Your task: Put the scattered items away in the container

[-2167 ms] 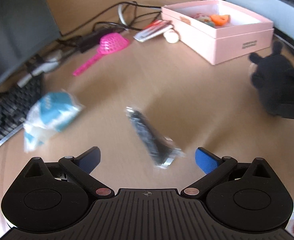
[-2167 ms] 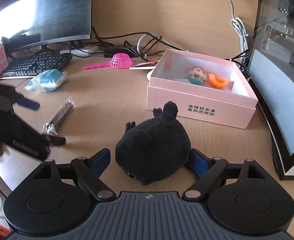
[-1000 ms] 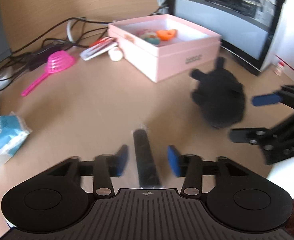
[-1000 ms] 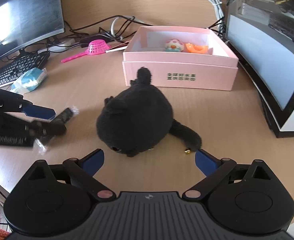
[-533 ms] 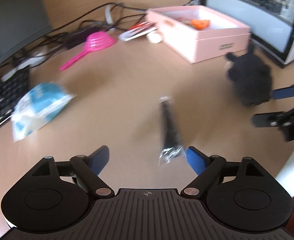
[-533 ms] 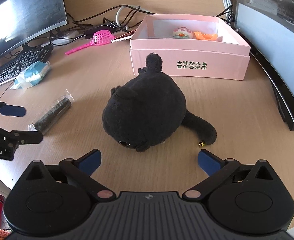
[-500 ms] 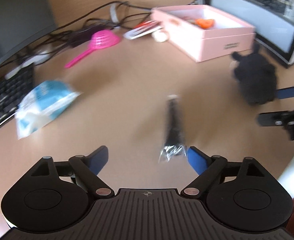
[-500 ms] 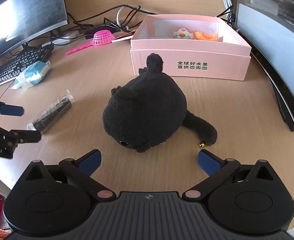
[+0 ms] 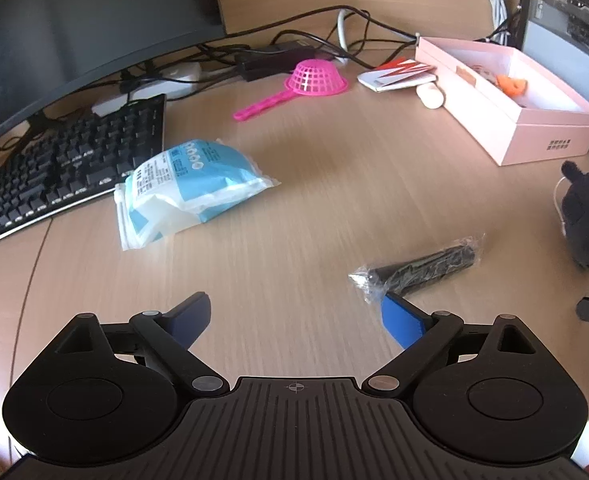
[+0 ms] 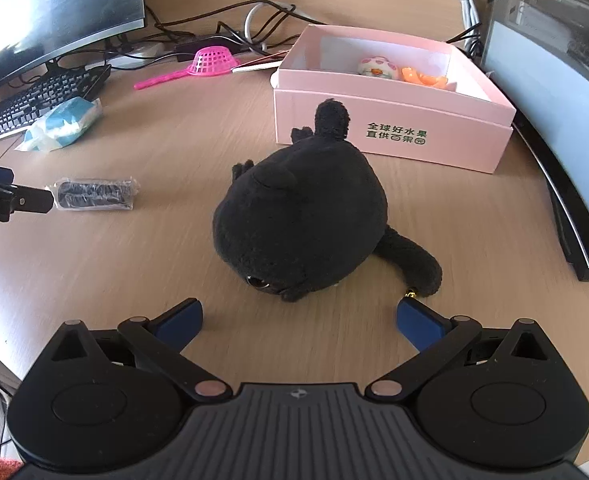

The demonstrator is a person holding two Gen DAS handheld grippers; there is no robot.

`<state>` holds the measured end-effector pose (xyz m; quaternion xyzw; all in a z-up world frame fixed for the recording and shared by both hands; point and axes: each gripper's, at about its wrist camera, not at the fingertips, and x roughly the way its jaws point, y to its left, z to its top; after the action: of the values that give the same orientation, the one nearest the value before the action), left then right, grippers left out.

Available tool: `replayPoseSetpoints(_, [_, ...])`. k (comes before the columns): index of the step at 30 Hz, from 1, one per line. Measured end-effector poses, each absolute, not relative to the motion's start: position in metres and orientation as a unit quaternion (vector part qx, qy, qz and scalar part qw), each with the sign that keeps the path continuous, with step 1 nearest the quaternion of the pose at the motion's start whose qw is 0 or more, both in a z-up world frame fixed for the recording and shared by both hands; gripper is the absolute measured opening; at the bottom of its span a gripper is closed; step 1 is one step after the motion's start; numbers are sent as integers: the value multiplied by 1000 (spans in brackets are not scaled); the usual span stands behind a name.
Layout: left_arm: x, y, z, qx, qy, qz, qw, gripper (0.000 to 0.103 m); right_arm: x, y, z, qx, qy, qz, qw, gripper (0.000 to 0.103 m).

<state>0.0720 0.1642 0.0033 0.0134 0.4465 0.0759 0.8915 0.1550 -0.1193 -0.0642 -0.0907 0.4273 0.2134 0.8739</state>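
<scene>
A pink box [image 10: 394, 136] stands at the back right, holding a painted egg [image 10: 377, 67] and an orange piece [image 10: 424, 78]; it also shows in the left wrist view [image 9: 526, 120]. A black plush toy [image 10: 302, 220] lies just ahead of my right gripper [image 10: 299, 322], which is open and empty. A black wrapped stick [image 9: 426, 270] lies by the right fingertip of my left gripper [image 9: 298, 316], which is open and empty. The stick also shows in the right wrist view [image 10: 94, 196]. A blue tissue pack [image 9: 186, 192] and a pink strainer [image 9: 306, 84] lie further back.
A keyboard [image 9: 54, 172] and a monitor [image 9: 74, 20] stand at the left with tangled cables [image 9: 294, 48] behind. A red-white packet [image 9: 402, 76] and a white roll [image 9: 430, 96] lie left of the box. A second screen [image 10: 554, 100] stands at the right.
My left gripper has swung left, so the wrapped stick now lies at its right fingertip instead of centred. My right gripper has backed slightly from the plush toy, which stays put.
</scene>
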Motion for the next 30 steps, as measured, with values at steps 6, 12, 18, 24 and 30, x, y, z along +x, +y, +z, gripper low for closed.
replayPoseSetpoints(6, [61, 165, 5, -5, 447, 75, 891, 97, 154, -133, -45, -47, 379, 205, 901, 103])
replayPoseSetpoints(12, [55, 157, 12, -94, 436, 15, 895, 100, 163, -111, -48, -137, 338, 228, 903, 103])
replayPoseSetpoints(18, [76, 116, 8, -69, 424, 28, 902, 100, 170, -96, -55, -148, 356, 238, 891, 81])
replayPoseSetpoints(24, [100, 107, 0, -76, 430, 67, 897, 101, 157, -104, -49, -156, 341, 245, 894, 81])
replayPoseSetpoints(30, [114, 98, -6, -55, 434, 60, 897, 101, 148, -110, -48, -152, 345, 243, 894, 81])
